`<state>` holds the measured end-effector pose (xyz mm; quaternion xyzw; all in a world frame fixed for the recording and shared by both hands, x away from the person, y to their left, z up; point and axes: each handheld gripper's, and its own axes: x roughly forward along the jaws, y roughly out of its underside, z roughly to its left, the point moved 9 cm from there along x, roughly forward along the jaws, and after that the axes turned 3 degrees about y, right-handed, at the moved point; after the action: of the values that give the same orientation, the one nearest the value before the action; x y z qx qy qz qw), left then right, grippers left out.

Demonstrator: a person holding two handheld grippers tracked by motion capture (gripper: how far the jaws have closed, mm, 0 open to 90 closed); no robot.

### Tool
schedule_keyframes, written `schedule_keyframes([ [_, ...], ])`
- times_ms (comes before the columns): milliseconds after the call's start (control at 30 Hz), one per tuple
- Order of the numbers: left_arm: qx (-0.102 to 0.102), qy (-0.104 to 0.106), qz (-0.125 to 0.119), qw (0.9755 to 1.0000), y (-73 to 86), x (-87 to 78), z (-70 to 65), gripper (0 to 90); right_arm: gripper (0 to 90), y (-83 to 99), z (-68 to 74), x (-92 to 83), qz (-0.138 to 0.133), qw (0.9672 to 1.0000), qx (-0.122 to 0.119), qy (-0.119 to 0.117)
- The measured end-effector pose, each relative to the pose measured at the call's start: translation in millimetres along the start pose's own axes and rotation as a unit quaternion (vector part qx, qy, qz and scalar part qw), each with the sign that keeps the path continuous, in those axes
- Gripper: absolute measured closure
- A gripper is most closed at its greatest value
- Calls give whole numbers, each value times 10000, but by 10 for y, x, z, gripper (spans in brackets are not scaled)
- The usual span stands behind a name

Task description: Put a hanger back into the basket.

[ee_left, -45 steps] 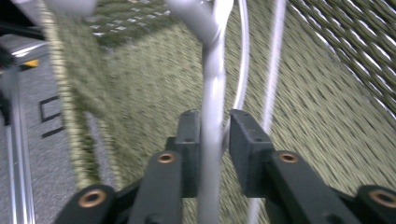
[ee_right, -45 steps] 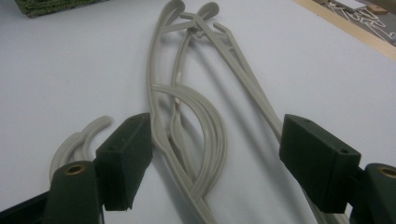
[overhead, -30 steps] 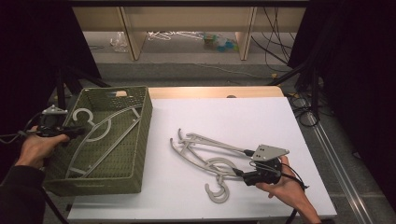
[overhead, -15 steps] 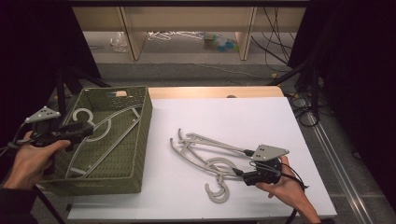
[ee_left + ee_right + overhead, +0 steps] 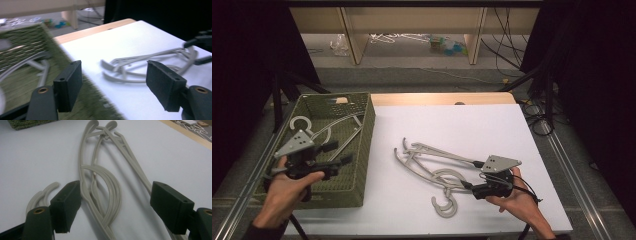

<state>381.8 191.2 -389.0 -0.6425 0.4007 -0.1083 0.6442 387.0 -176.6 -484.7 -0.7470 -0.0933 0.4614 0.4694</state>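
Transfer of grey hangers [image 5: 432, 162] from the white table [image 5: 492, 125] to the green basket [image 5: 364, 150] at left: left gripper [image 5: 339, 154], jaws just opened and empty, turns toward the remaining pile, which the right gripper [image 5: 476, 176] straddles spread, ready to pinch next

- A basket [image 5: 364, 150] stood on the left part of the table [image 5: 492, 125], its right wall beside the open surface.
- One hanger [image 5: 329, 131] lay inside the basket.
- A pile of hangers [image 5: 432, 162] lay on the table, right of the basket and apart from it.
- A shelf unit [image 5: 412, 20] stood on the floor behind the table.
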Motion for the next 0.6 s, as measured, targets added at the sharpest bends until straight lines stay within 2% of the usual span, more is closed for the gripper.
schedule_keyframes([
  [33, 0, 0, 0, 10000, 0, 0, 0, 281, 255, 0, 0, 0, 0, 10000, 0, 0],
  [67, 116, 112, -16, 9999, 26, 53, -120, 265, 254, 9, -6, -4, 20, 10000, 44, 1],
  [167, 399, 216, -72, 9989, 75, 134, -321, 197, 253, 14, -11, -11, 22, 10000, 34, 5],
  [233, 395, 271, -73, 9988, 91, 146, -370, 181, 253, 14, -10, -14, 13, 10000, 21, 2],
  [267, 431, 451, -98, 9980, 127, 177, -477, 181, 253, 10, -9, -9, -18, 10000, 9, -1],
  [333, 504, 603, -136, 9968, 208, 235, -622, 176, 252, 24, 9, -21, 33, 10000, 36, -14],
  [400, 498, 638, -128, 9966, 245, 252, -673, 176, 254, 27, 13, -28, 20, 10000, 31, -16],
  [433, 447, 714, -176, 9963, 308, 294, -758, 176, 255, 53, 12, -32, 37, 10000, 36, -19],
  [500, 376, 733, -172, 9965, 385, 330, -817, 176, 255, 64, 9, -26, 37, 10000, 39, -27],
  [600, 411, 751, -148, 9962, 508, 383, -893, 174, 256, 75, 15, -24, 62, 10000, 45, -30],
])
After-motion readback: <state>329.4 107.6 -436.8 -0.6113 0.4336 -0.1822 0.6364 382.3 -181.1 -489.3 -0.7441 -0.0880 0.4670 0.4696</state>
